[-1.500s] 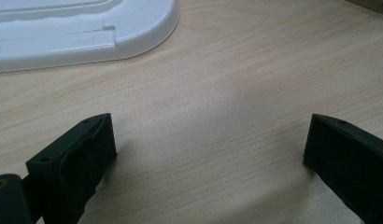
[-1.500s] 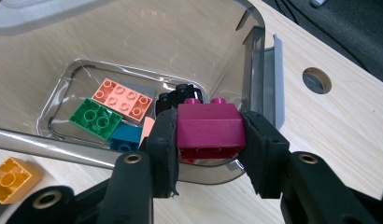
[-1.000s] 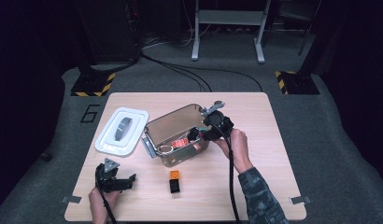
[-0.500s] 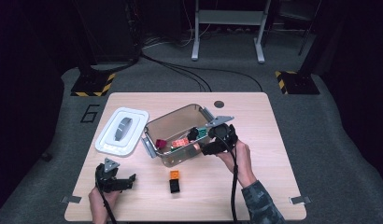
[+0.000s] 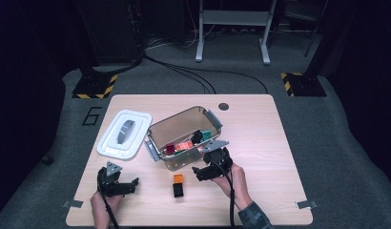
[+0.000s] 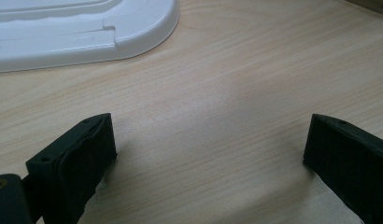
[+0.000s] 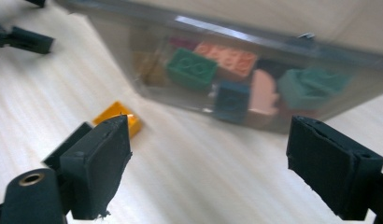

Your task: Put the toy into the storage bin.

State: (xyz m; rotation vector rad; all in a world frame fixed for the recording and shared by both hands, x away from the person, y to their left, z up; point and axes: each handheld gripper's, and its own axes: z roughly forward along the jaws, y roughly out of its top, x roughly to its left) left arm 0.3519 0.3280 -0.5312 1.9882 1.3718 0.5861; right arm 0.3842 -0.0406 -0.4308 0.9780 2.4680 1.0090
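A clear plastic bin (image 5: pixel 161 130) stands at mid-table with several coloured bricks inside; through its wall (image 7: pixel 292 56) I see green, orange, blue and teal ones. An orange brick (image 5: pixel 178 178) and a black brick (image 5: pixel 179 190) lie on the table in front of it. My right gripper (image 5: pixel 197 174) hovers low beside the bin's front wall and points left toward the orange brick (image 7: pixel 118 115). Its jaws have just been opening and hold nothing (image 7: pixel 208 140). My left gripper (image 5: pixel 129 185) rests open and empty on the wood (image 6: pixel 210 135) at the front left.
The bin's white lid (image 5: pixel 124 133) lies flat left of the bin, and its corner (image 6: pixel 87 32) shows ahead of my left gripper. A round hole (image 5: pixel 224 106) sits near the table's far edge. Dark floor with cables surrounds the table.
My right gripper has come from above the bin's right end toward the person and down, to the bin's front side. My left gripper has not moved.
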